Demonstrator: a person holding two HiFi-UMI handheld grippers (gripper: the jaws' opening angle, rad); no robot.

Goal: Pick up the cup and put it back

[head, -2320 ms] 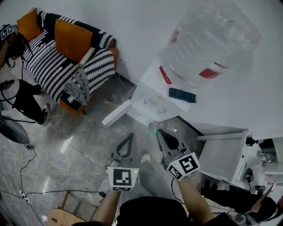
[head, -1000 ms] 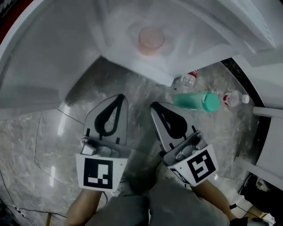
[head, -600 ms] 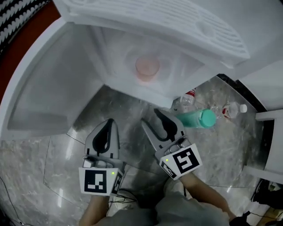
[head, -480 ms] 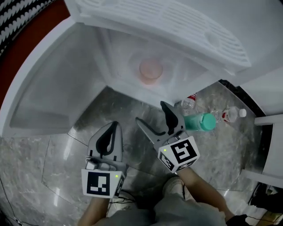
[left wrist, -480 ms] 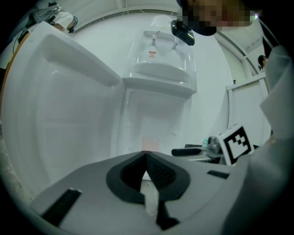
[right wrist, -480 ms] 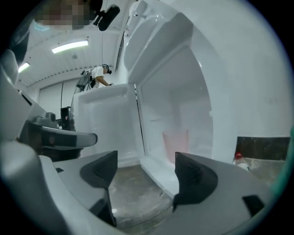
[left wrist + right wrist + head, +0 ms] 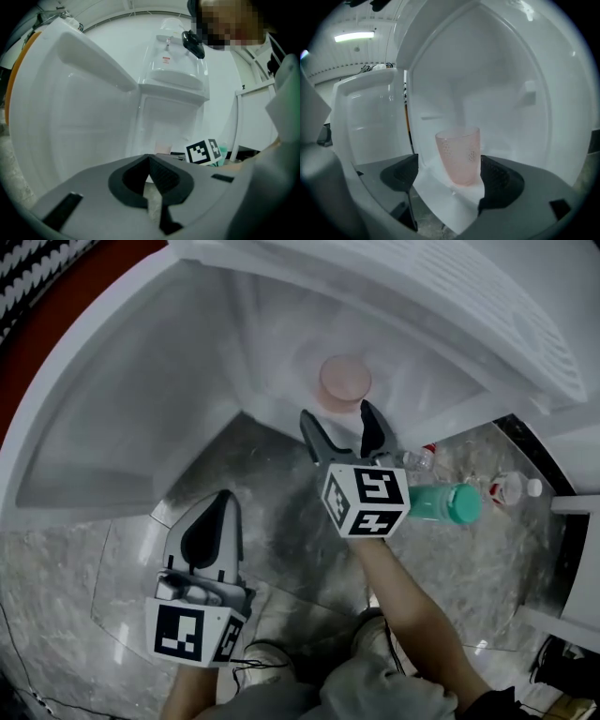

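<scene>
Fingers (image 7: pixel 501 180) of right gripper (image 7: pixel 339 418) just opened, empty, pink cup (image 7: pixel 459 154) inside fridge (image 7: pixel 511 65)

The right gripper (image 7: pixel 449 171) has just been opening its jaws, now wide apart, the upright pink cup (image 7: pixel 458 154) untouched just beyond them on a white shelf (image 7: pixel 440 204).

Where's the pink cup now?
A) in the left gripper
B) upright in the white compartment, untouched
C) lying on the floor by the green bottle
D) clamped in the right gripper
B: the pink cup stands upright in the white compartment, just ahead of the right gripper, whose jaws have just been opening and touch nothing.
</scene>
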